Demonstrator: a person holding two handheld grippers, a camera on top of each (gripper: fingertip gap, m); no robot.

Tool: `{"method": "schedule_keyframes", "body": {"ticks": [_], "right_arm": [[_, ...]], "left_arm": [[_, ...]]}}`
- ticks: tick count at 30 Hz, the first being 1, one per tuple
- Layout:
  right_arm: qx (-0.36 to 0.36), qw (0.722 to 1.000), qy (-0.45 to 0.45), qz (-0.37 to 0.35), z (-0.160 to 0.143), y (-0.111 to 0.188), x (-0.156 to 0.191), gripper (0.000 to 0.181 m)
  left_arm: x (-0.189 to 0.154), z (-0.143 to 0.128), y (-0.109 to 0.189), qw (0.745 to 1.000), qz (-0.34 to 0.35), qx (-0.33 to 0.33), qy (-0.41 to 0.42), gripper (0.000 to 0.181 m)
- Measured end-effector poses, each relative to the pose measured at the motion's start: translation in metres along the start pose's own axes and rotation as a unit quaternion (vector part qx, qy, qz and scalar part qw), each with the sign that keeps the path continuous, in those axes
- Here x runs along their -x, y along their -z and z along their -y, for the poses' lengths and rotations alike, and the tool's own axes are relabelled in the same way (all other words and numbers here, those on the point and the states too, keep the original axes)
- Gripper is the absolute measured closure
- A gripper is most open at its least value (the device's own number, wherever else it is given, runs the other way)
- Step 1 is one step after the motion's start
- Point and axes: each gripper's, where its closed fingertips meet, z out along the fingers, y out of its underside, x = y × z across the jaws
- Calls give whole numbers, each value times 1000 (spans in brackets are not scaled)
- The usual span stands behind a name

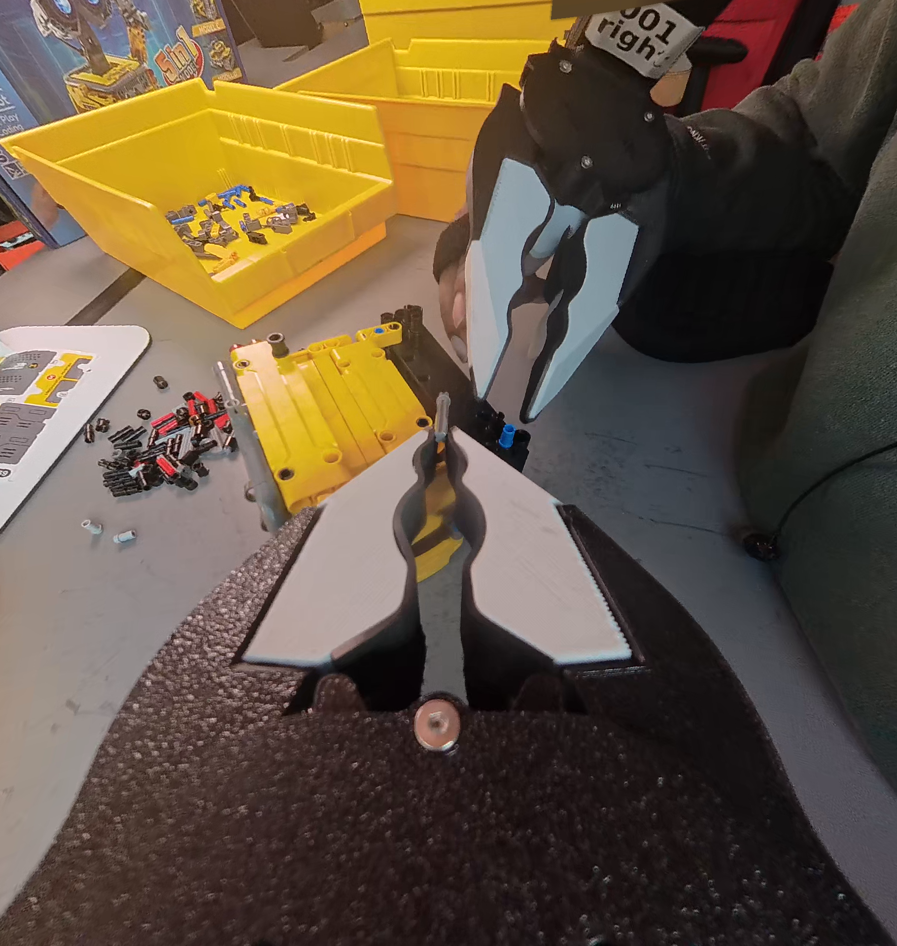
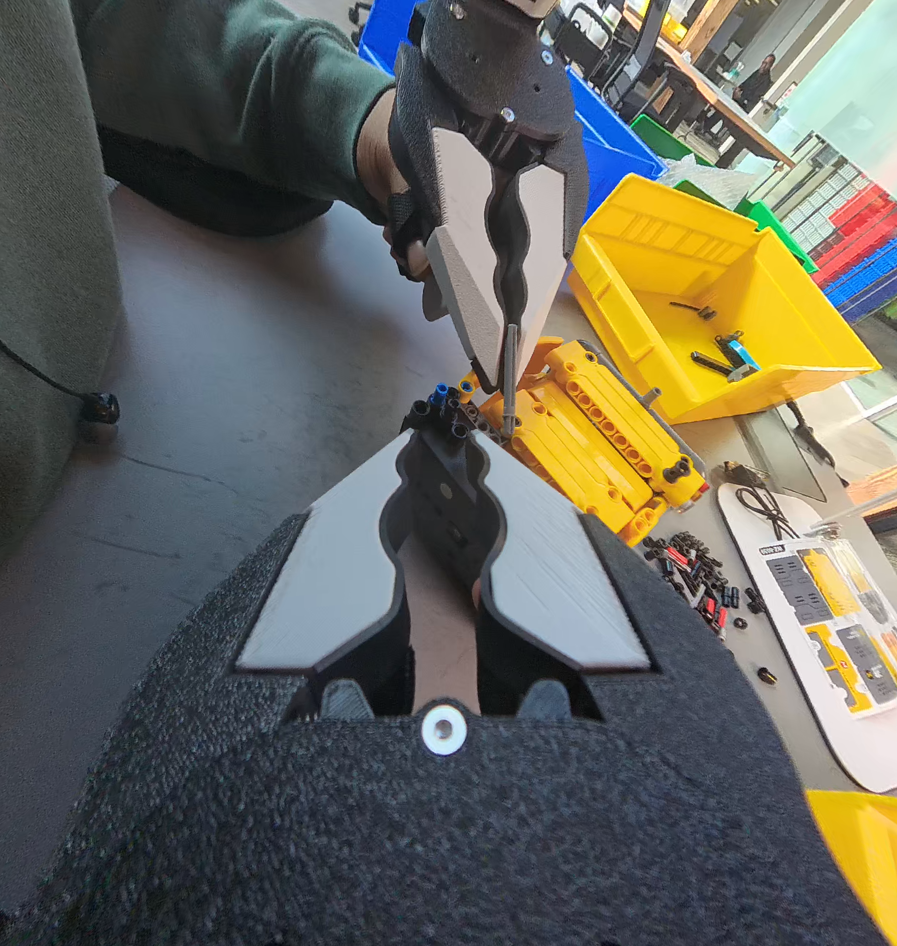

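A yellow and black brick assembly (image 1: 334, 409) lies on the grey table; it also shows in the right wrist view (image 2: 590, 435). My left gripper (image 1: 441, 435) is shut on a thin grey axle (image 1: 442, 412) and holds it upright, lower end on the assembly's yellow beams (image 2: 508, 409). The left gripper (image 2: 505, 376) points down from above in the right wrist view. My right gripper (image 2: 444, 437) is closed around the assembly's black end (image 2: 444, 491), beside a blue pin (image 2: 440, 390). The right gripper (image 1: 503, 407) stands just right of the axle in the left wrist view.
A yellow bin (image 1: 103, 169) with several small parts stands behind the assembly, another yellow bin (image 2: 615, 286) beside it. A pile of black and red pins (image 1: 165, 445) and a white board with a sticker sheet (image 1: 108, 348) lie left. A green sleeve (image 2: 231, 102) rests on the table. Only a small space, under 4 cm, lies between the two pairs of fingers.
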Motion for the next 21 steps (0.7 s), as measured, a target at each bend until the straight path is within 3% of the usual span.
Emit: {"method": "schedule_keyframes", "body": {"ticks": [8, 21], "right_arm": [[-38, 997, -65, -32, 11, 11, -21, 167], [-40, 996, -72, -20, 16, 3, -14, 178]], "left_arm": [[-3, 4, 1, 1000, -2, -7, -6, 180], [-16, 17, 2, 999, -26, -37, -14, 180]]}}
